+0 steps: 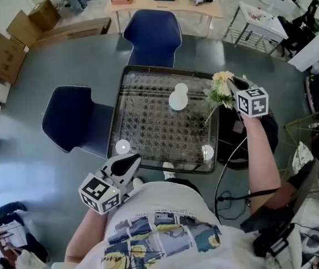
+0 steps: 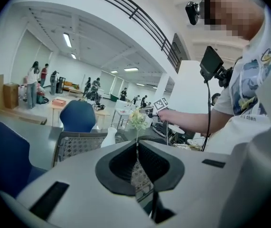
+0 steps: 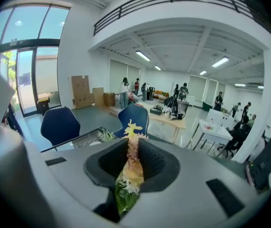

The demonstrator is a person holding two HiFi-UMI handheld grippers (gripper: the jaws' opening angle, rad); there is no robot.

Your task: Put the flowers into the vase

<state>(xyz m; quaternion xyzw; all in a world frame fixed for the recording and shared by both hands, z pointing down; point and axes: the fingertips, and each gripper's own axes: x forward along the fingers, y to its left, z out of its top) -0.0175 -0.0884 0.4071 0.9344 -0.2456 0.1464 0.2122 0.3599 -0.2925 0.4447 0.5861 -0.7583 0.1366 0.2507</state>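
Observation:
A small white vase (image 1: 177, 98) stands upright near the middle of the glass-topped mesh table (image 1: 148, 144). My right gripper (image 1: 231, 84) is raised over the table's right edge and is shut on a bunch of pale yellow flowers (image 1: 221, 88) with green leaves, whose stem hangs down to the left. In the right gripper view the flowers (image 3: 128, 172) fill the gap between the pads. My left gripper (image 1: 130, 160) hovers at the table's near left corner, shut with nothing in it. In the left gripper view the vase (image 2: 109, 137) and the flowers (image 2: 138, 119) lie ahead.
Two blue chairs (image 1: 151, 32) (image 1: 70, 116) stand at the table's far and left sides. Two small white discs (image 1: 123, 146) (image 1: 207, 152) sit near the table's front corners. A black seat (image 1: 243, 139) is to its right. A wooden table (image 1: 165, 3) and people are further back.

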